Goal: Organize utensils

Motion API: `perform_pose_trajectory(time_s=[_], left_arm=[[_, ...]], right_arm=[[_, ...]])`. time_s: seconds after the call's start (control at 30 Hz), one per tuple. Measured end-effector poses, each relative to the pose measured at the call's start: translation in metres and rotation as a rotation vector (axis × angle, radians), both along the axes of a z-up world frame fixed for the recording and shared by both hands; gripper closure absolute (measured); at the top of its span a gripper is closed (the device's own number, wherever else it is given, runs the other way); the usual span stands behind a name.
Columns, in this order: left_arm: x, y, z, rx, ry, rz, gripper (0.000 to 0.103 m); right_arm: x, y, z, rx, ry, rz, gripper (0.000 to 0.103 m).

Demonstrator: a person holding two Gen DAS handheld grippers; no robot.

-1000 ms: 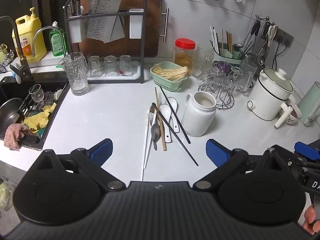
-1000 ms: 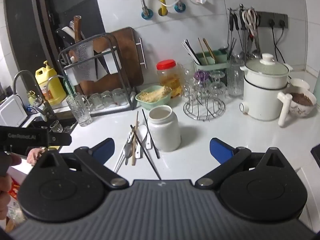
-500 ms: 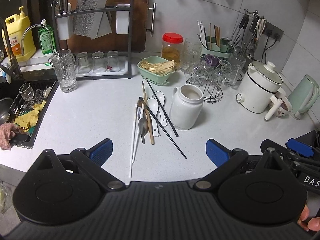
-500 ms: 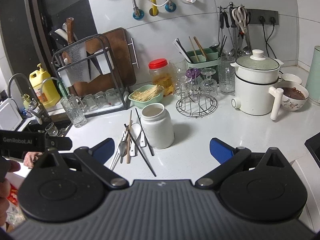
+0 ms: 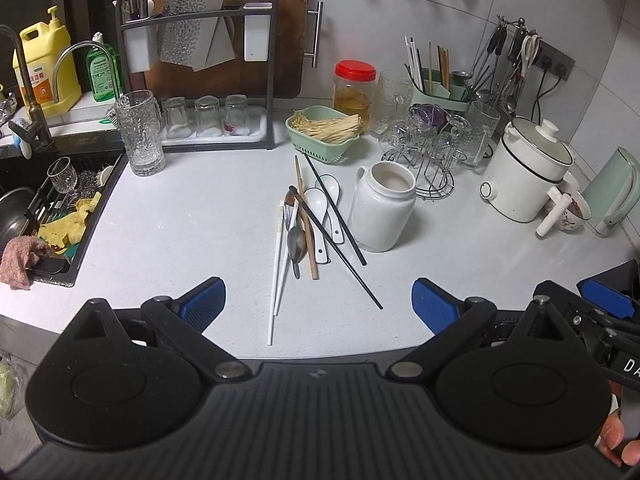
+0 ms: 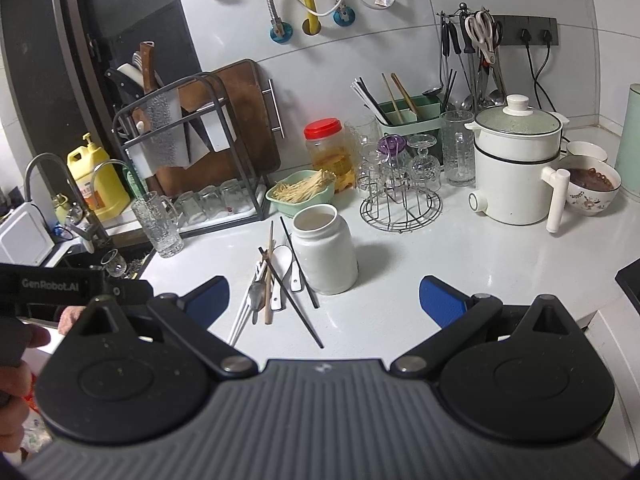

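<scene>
In the right wrist view, the white lettering "GenRobot.AI" runs along the black body of the left hand-held gripper (image 6: 116, 290) at the left edge of the frame. In the left wrist view, the letters "DA" show on the right hand-held gripper (image 5: 600, 304) at the lower right edge, the rest cut off. The yellow detergent jug (image 5: 44, 64) at the upper left carries an orange label with Chinese characters too small to read, and the green bottle (image 5: 102, 70) beside it has a label I cannot make out.

In its own view, the left hand-held gripper (image 5: 318, 300) stands wide open, blue pads far apart, holding nothing and hovering above the white tabletop (image 5: 192, 224) at the bottom of the frame. The right hand-held gripper (image 6: 324, 296) is likewise spread wide and empty, touching nothing.

The utensils lie in a loose pile at the centre of the tabletop, just left of the white jar (image 5: 382, 210): two black chopsticks (image 5: 336, 236) crossing diagonally, white chopsticks (image 5: 278, 272) reaching toward the bottom of the frame, a wooden chopstick (image 5: 305, 216), two white ceramic spoons (image 5: 322, 208) and a metal spoon (image 5: 297, 244). The jar stands upright with its mouth open. Behind it, toward the upper right, a green utensil caddy (image 5: 438, 92) holds upright chopsticks.
</scene>
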State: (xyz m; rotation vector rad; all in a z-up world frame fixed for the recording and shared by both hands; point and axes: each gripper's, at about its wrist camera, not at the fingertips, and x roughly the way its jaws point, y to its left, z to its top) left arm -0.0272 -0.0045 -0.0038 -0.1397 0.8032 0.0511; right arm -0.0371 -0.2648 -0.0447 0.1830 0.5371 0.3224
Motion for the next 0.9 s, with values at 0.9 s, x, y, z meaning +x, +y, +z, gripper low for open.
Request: perform_pose_trajectory(time_s=[0.9], left_arm=[[-0.015, -0.018, -0.02, 0.008, 0.039, 0.044, 0.002]], right_arm=[[-0.011, -0.019, -0.016, 0.009, -0.012, -0.011, 0.0]])
